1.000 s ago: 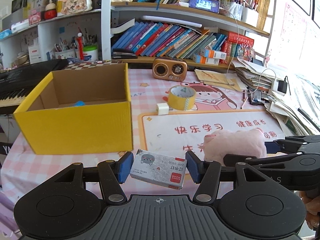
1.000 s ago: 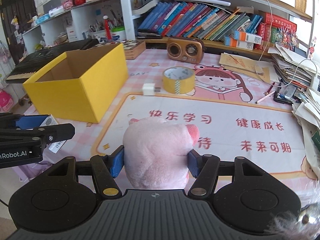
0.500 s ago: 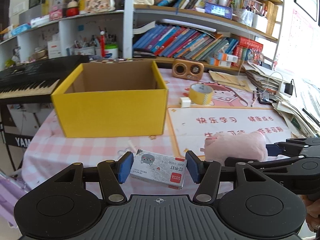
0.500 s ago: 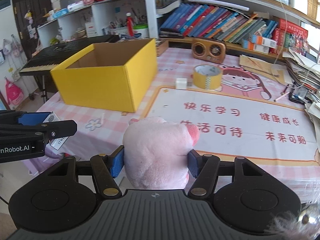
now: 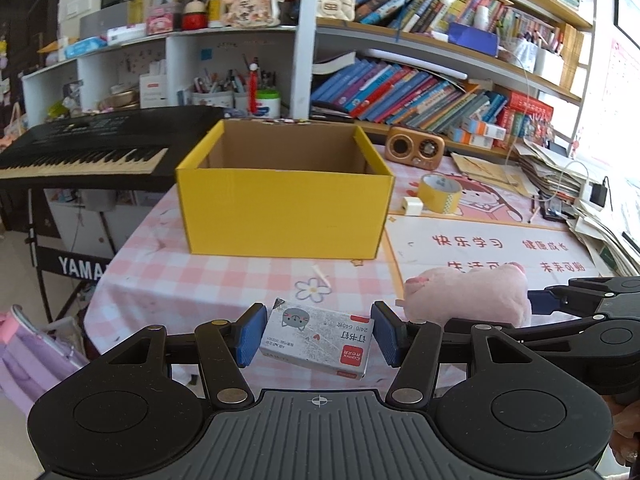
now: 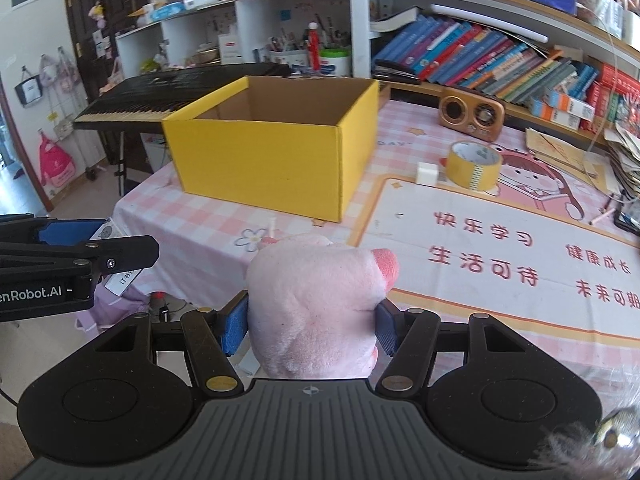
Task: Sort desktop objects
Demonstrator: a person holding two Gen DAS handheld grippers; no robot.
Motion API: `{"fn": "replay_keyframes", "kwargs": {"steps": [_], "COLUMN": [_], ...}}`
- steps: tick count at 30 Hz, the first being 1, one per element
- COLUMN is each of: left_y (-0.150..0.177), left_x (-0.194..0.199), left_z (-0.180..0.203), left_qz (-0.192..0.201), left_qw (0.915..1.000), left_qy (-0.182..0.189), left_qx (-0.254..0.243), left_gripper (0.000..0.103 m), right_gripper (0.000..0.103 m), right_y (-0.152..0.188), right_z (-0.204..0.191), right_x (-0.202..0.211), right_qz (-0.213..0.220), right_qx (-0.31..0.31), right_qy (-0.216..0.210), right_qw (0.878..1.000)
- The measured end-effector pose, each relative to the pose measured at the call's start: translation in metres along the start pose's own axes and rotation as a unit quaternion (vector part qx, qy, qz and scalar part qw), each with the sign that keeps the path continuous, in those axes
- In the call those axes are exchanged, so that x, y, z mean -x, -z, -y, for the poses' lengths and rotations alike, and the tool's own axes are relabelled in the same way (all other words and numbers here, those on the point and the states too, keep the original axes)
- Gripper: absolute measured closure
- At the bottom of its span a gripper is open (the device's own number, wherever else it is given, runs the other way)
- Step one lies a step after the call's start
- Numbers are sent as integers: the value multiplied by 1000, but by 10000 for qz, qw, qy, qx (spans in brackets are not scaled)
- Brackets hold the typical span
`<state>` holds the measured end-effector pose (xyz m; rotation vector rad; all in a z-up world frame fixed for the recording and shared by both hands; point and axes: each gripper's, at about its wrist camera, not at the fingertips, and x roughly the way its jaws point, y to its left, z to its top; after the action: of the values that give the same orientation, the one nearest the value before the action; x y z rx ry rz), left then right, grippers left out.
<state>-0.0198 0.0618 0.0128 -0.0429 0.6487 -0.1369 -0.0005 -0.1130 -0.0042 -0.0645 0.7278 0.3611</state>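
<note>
Before the open yellow box (image 5: 282,212) on the checked tablecloth (image 5: 200,280), the left gripper (image 5: 316,334) clamps a small staples box (image 5: 318,336) while, beside it, the right gripper (image 6: 310,320) squeezes a pink plush pig (image 6: 316,300).

Bright yellow box (image 5: 284,216) with a plain brown inside, standing on a pink-and-white checked tablecloth (image 5: 224,280). Pale pink plush pig (image 6: 316,308), darker pink snout. Grey-white staple box (image 5: 316,338), red label. Yellow tape roll (image 6: 474,164).

A grey staple box (image 5: 318,338) and a pink plush pig (image 6: 316,308) hang gripped before the open yellow box (image 5: 284,208).
</note>
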Motion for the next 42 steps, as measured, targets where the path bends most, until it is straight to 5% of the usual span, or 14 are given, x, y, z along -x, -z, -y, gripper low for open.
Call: {"fn": "replay_keyframes", "kwargs": {"steps": [21,30,42], "left_y": [-16,-57,-127], "left_x": [-2,-25,-91], "left_z": [-45,-46,-43], "left_qz": [200,470,675], "left_qw": [9986,9980,9967], "left_qy": [-307,-325,-418], "left_qx": [380,257,141], "left_gripper": [47,47,47], "right_gripper": [43,43,43], "right_y": [-47,-108,-202], "right_z": [-19,3,29], "right_x": [-11,-23,-89], "right_qz": [359,965,1197], "right_qx": [431,306,516], "right_qy": [-197,-194,-485], "right_qw": [9982,9947,9903]}}
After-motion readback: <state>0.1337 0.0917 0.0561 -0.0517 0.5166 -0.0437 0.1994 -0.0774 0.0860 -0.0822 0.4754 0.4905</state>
